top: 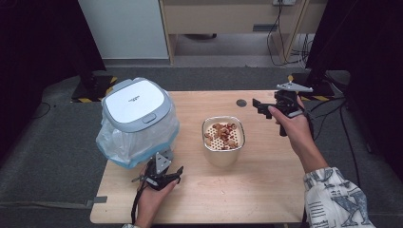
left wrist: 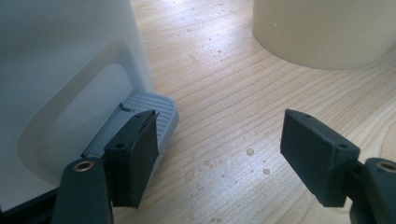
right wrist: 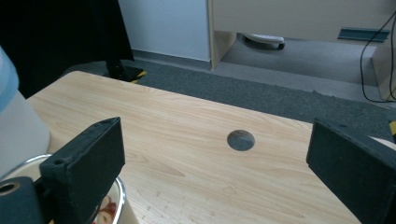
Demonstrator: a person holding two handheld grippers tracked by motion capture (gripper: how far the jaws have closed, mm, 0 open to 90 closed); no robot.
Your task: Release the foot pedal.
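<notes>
A: Where does the left gripper [top: 178, 172] sit?

B: Low at the near left of the table [top: 266, 190], jaws spread wide with nothing between them. One jaw is just beside the grey pedal [left wrist: 149, 116] at the foot of the bin [top: 138, 121]; whether it touches, I cannot tell. Bare wood lies between the jaws and out toward the table's near edge.

A: And the bin?

B: White, with a grey-rimmed lid and a clear bag bunched around it, at the table's left edge.

A: The right gripper [top: 256, 105]?

B: Raised over the far right of the table, released and holding nothing. The metal bowl [top: 223, 140] of nuts stands in the middle, near and below it. A round hole [right wrist: 241, 140] in the table lies ahead, before the far edge.
</notes>
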